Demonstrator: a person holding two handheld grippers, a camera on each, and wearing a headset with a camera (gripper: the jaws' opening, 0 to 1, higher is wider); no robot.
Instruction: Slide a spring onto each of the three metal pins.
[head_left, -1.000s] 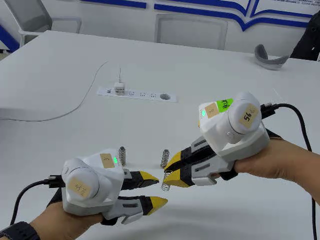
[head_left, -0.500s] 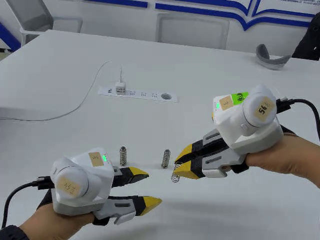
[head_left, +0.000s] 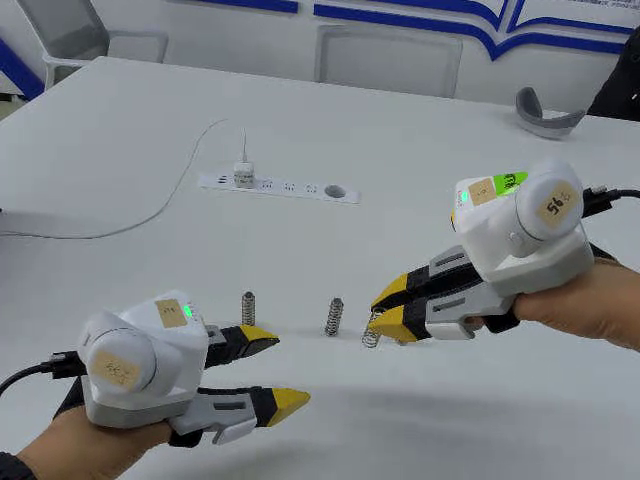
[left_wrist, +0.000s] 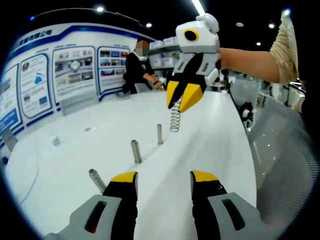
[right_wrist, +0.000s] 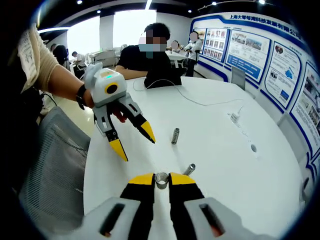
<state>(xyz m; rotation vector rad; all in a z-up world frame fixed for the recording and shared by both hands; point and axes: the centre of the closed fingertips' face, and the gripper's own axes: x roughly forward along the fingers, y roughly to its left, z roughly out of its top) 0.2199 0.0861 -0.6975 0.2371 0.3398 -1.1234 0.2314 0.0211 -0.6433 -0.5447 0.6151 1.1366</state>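
Note:
My right gripper (head_left: 381, 310) (right_wrist: 161, 176) is shut on a loose spring (head_left: 371, 336) (right_wrist: 161, 182), which hangs from its yellow tips just above the table. In the left gripper view this spring (left_wrist: 174, 119) dangles beside a bare metal pin (left_wrist: 159, 134). Two more pins carry springs: one in the middle (head_left: 334, 316) (left_wrist: 135, 151) (right_wrist: 190, 169), one on the left (head_left: 248, 308) (left_wrist: 96, 180) (right_wrist: 175, 135). My left gripper (head_left: 278, 370) (left_wrist: 164, 177) stands open and holds nothing, near the table's front, left of the pins.
A white power strip (head_left: 275, 186) with a plugged charger (head_left: 243, 175) and a trailing cable (head_left: 150, 215) lies behind the pins. A grey curved band (head_left: 545, 110) rests at the far right. Chairs stand beyond the table's far edge. People sit further off in the right gripper view.
My right gripper has carried the spring to the right and a little up. My left gripper has drawn back to the left and stayed open.

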